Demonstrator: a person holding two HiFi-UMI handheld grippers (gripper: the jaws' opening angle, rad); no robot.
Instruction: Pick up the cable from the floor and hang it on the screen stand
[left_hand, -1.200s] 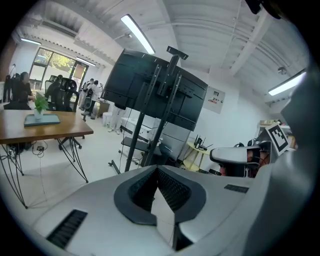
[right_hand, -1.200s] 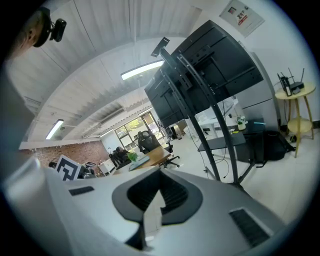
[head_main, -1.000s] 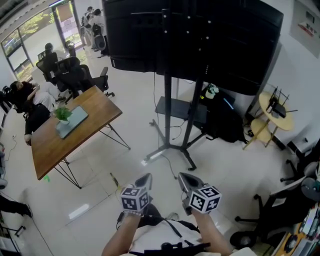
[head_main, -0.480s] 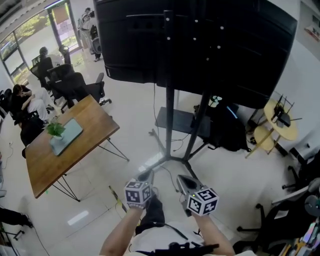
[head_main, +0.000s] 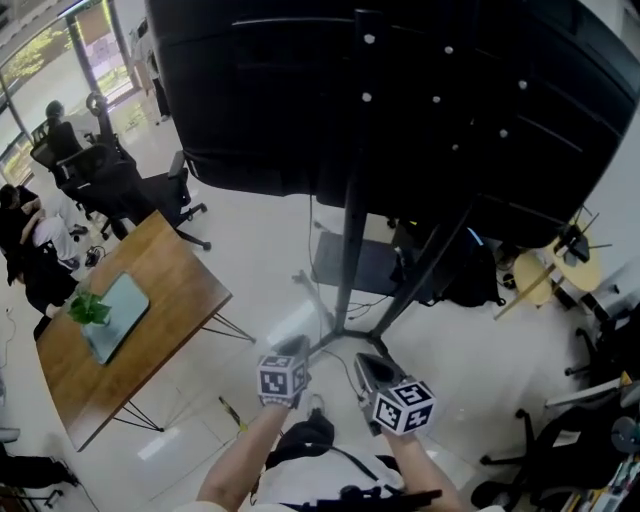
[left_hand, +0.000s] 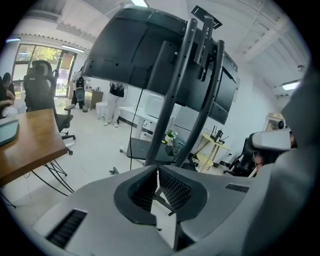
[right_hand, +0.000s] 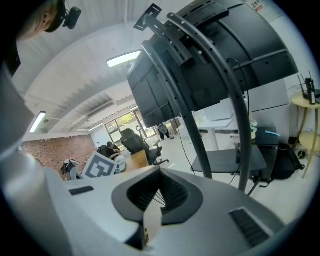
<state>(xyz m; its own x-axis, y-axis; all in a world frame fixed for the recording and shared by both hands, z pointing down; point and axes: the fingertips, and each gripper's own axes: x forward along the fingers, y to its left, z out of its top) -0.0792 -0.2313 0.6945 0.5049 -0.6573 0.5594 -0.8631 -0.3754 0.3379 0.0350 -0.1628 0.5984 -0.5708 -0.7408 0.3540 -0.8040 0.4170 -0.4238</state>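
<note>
Beside the stand (head_main: 348, 250), both grippers have drawn much nearer within 1 second, so pickup can start soon. The left gripper (head_main: 293, 347) and right gripper (head_main: 367, 365) are pressed together, empty. The cable (head_main: 344, 357) lies faint on the floor between them, seemingly running lengthwise toward the stand's foot.

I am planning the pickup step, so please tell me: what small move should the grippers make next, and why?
Probably open the fingers of the left gripper and lower it toward the floor near the base of the screen stand. Both it and the right gripper are shut and empty, held above the floor, so neither can grasp anything yet.
</note>
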